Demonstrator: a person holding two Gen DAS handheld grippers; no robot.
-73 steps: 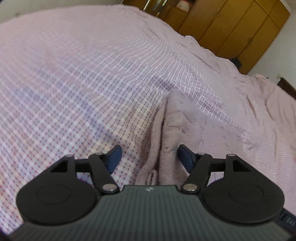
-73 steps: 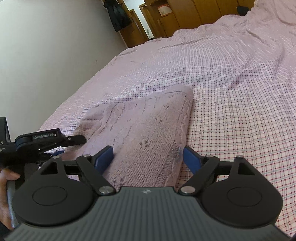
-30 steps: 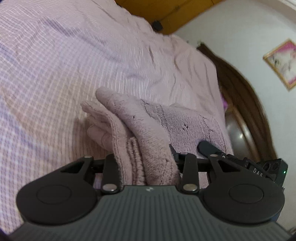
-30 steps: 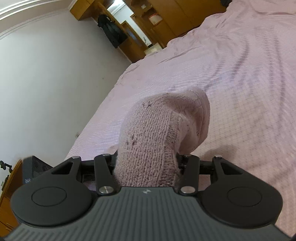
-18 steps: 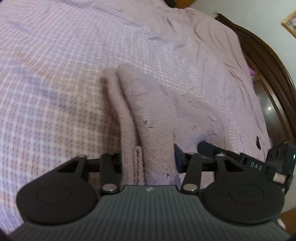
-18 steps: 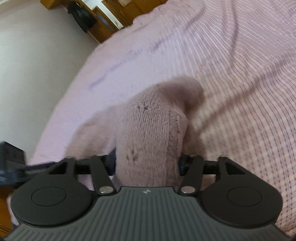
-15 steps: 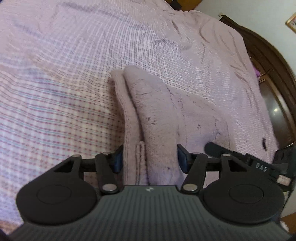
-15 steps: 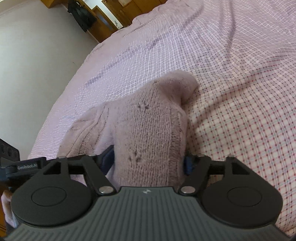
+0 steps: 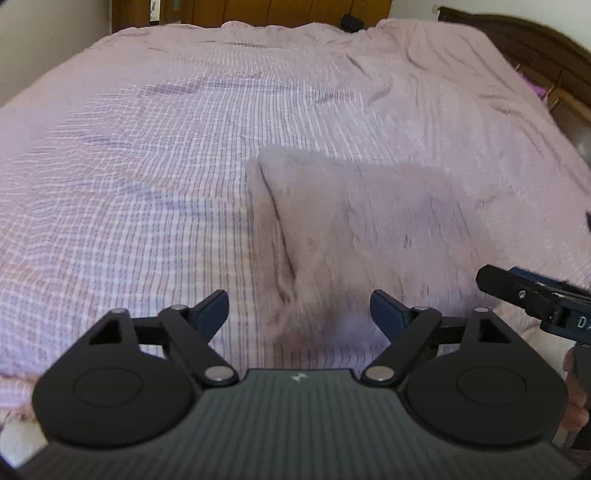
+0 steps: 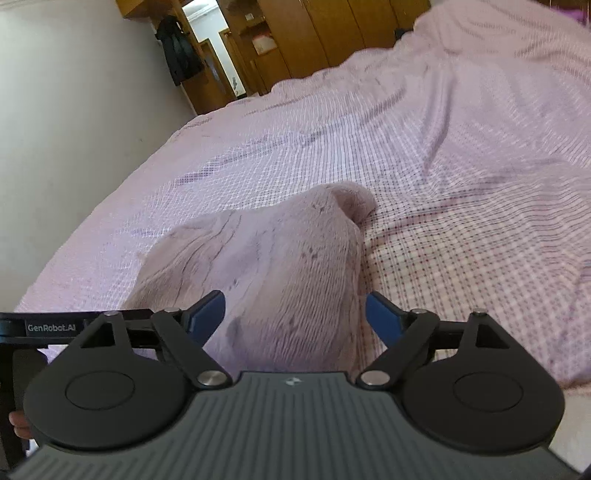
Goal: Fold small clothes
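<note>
A pink knitted garment (image 9: 362,229) lies folded on the checked pink bedspread (image 9: 147,166). My left gripper (image 9: 299,310) hovers over its near left corner, jaws opening wide, with the cloth's edge between them and the pads off it. In the right wrist view the same garment (image 10: 280,258) runs between the opening jaws of my right gripper (image 10: 295,314), whose blue pads stand beside the cloth without pressing. The right gripper (image 9: 535,299) shows at the left view's right edge, and the left gripper (image 10: 48,328) at the right view's left edge.
The bedspread (image 10: 461,184) stretches far beyond the garment, with wrinkles. Wooden wardrobes (image 10: 332,33) and a doorway with a dark coat (image 10: 179,55) stand past the bed's far end. A dark wooden headboard (image 9: 535,48) is at the right, and a grey wall (image 10: 74,129) at the left.
Both grippers, earlier shut on the lifted garment, have let go and spread their jaws. The garment has come down folded flat on the bed. Both hands swung round and lower.
</note>
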